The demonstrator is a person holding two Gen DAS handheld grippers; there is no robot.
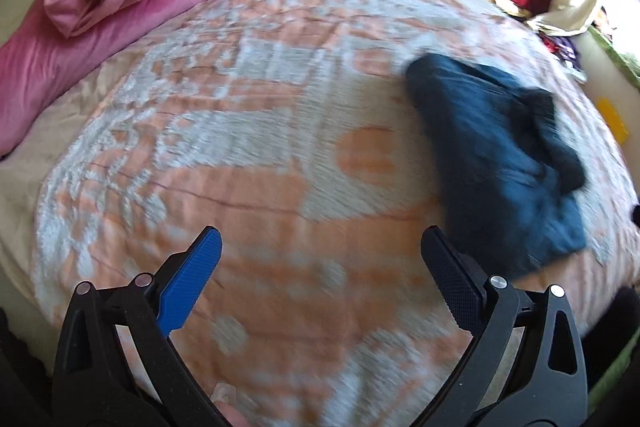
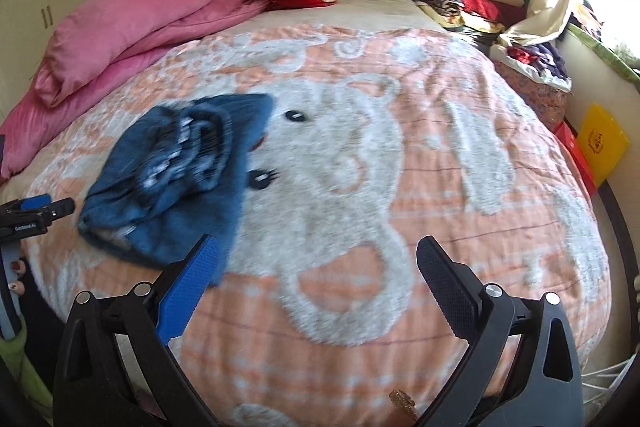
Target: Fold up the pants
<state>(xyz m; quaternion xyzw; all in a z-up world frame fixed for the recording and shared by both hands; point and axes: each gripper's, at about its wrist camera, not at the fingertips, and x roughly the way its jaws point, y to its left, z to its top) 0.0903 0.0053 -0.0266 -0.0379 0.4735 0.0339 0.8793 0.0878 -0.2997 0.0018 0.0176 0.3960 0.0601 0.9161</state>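
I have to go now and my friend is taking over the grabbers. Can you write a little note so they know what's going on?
Left gripper: open, empty, above the blanket.
Right gripper: open, empty too, near the bed's front edge.
The blue pants lie on the blanket in a small folded bundle, between the two grippers, and nothing is touching them.
Done: the pants look folded and let go, though the picture is blurry and the top layer looks a bit bunched.
Left: check the fold, tidy the bunched part if it needs it.
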